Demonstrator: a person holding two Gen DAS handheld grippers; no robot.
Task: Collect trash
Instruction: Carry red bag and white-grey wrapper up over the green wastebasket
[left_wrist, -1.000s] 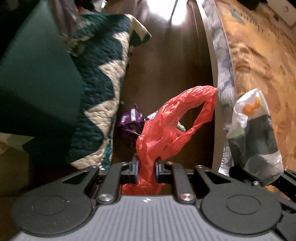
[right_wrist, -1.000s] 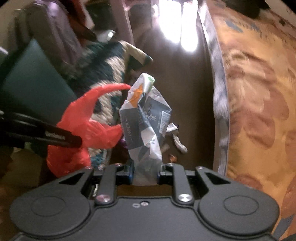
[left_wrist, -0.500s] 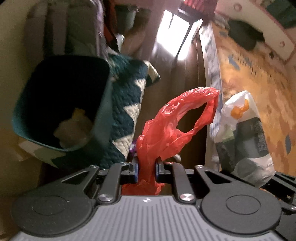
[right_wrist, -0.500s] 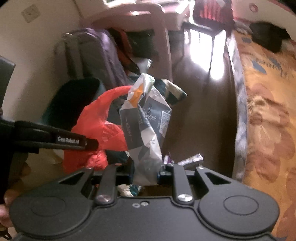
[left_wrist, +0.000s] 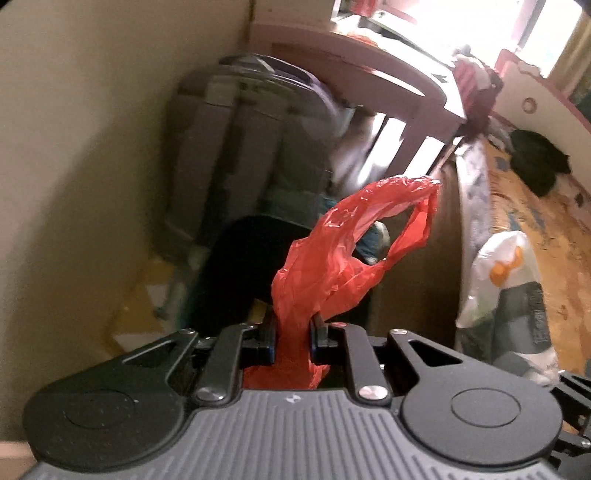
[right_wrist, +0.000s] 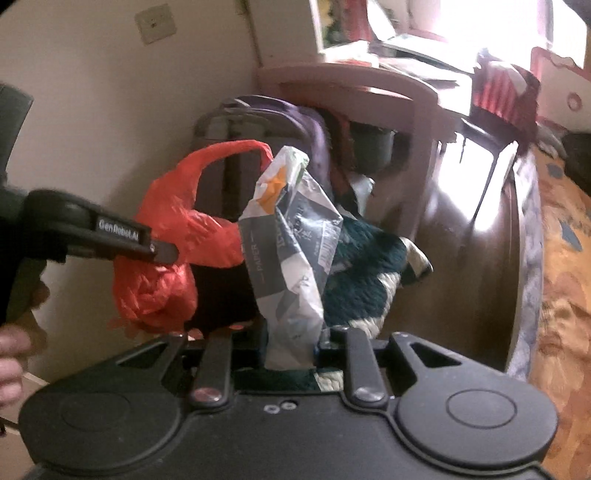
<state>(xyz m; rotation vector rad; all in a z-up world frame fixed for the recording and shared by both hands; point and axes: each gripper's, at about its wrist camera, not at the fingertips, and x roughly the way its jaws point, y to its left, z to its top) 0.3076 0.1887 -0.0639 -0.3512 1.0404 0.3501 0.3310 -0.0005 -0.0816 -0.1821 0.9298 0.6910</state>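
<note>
My left gripper is shut on a crumpled red plastic bag, whose looped handle sticks up ahead of the fingers. Just beyond and below it lies the dark opening of a bin. My right gripper is shut on a crumpled grey-and-white paper bag with an orange mark near its top. The paper bag also shows at the right edge of the left wrist view. In the right wrist view the left gripper holds the red bag at the left, close beside the paper bag.
A grey backpack leans on the cream wall behind the bin. A pink desk stands further back. A teal-and-cream blanket lies on the dark wood floor. An orange floral bed runs along the right. A hand shows at the left.
Both grippers have risen with their loads still held. The views swung up from the floor and its purple wrapper to the wall, backpack and desk, and the bin now sits under the red bag.
</note>
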